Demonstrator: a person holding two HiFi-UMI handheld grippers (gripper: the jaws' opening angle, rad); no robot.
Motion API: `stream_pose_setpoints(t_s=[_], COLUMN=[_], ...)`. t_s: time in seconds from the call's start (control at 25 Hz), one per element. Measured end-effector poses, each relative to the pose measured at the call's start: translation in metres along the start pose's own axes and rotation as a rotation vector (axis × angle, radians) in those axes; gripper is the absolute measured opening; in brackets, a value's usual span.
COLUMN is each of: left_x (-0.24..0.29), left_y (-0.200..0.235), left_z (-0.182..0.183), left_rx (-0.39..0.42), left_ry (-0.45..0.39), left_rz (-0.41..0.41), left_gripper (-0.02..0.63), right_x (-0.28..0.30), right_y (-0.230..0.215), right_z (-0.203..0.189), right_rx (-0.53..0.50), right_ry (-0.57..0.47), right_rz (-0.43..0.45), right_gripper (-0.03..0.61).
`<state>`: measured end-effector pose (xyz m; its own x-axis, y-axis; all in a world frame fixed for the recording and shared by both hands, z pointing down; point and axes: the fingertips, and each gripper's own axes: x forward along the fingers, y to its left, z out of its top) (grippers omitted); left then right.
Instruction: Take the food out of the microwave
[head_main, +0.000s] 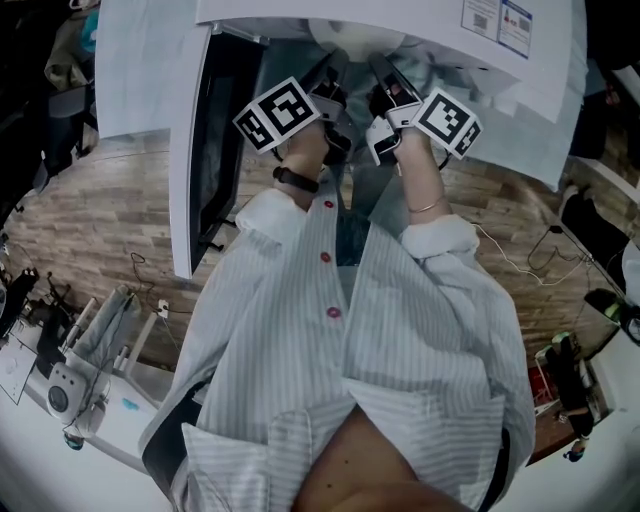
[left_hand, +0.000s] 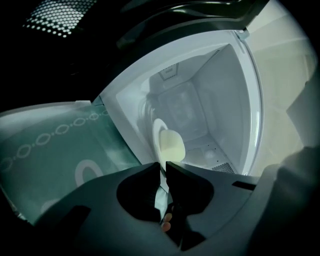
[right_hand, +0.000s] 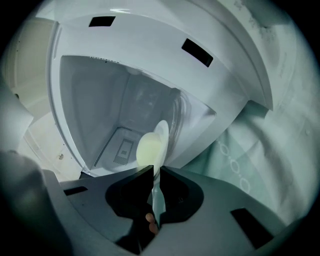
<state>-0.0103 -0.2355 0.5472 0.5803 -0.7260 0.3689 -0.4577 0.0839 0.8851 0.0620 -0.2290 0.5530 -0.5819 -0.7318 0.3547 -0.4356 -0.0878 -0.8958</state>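
The left gripper and right gripper are each clamping opposite rims of a white plate. It is carrying pale food at the open microwave's mouth.

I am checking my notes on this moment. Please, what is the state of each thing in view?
Microwave door: open.
Plate: gripped at its rim by both grippers.
Food: lying on the plate.
Left gripper: shut on the plate.
Right gripper: shut on the plate.
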Motion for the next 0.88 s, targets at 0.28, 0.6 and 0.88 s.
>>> stream_pose_setpoints(t_s=[0.28, 0.6, 0.88], left_x=[-0.011, -0.023, -0.053], left_y=[0.002, 0.006, -0.008], left_z=[-0.015, -0.029, -0.06], left_rx=[-0.004, 0.009, 0.018], left_ry=[-0.037, -0.083, -0.133], left_rz=[0.017, 0.034, 0.026], left_gripper=[0.044, 0.044, 0.044], right_x=[-0.012, -0.022, -0.06], right_y=[-0.005, -0.011, -0.007], right_z=[-0.009, -0.021, -0.037], right_rx=[-0.006, -0.011, -0.026], right_ry=[0.047, 0.097, 0.125], right_rz=[0.013, 0.03, 0.07], right_gripper=[0.06, 0.06, 0.061])
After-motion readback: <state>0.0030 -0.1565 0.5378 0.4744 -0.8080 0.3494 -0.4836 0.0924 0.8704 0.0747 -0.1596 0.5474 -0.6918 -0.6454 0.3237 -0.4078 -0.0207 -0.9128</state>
